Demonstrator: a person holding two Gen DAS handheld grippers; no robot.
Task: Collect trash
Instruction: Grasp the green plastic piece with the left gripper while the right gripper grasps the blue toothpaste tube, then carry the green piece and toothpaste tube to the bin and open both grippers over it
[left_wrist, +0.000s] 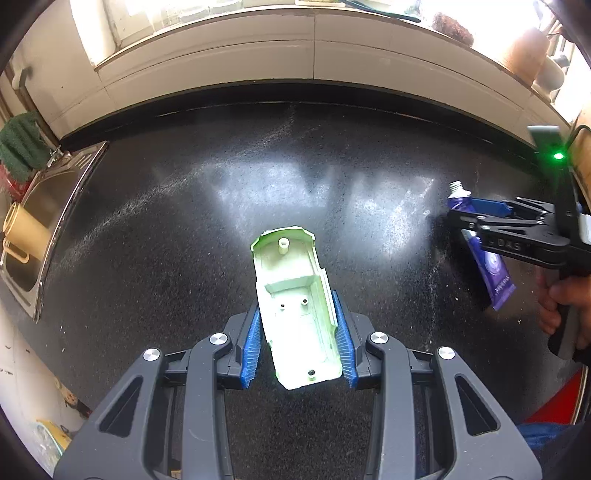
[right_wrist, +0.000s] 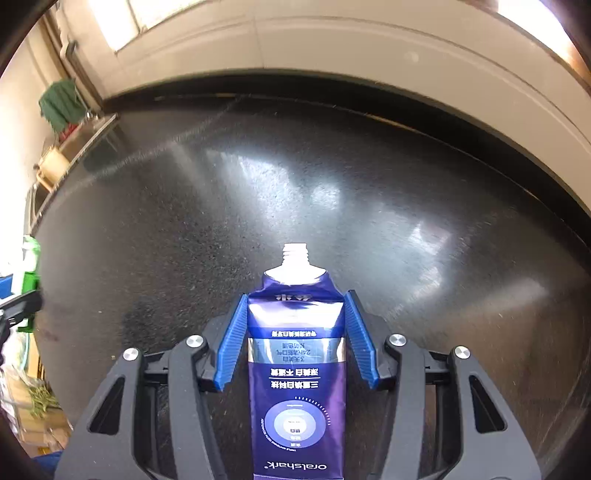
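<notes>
Left tool (left_wrist: 297, 332) clamps 1 green shell (left_wrist: 295, 302); right tool (right_wrist: 295, 332) clamps 1 toothpaste tube (right_wrist: 297, 369).

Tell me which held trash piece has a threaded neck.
The purple toothpaste tube in the right gripper; the left gripper holds a pale green plastic shell.

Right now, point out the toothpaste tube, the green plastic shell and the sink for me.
toothpaste tube (right_wrist: 297, 369): right wrist view, on the printed purple body between the blue pads.
green plastic shell (left_wrist: 295, 306): left wrist view, on its pale hollow inside.
sink (left_wrist: 48, 192): left wrist view, on the steel basin wall.
</notes>
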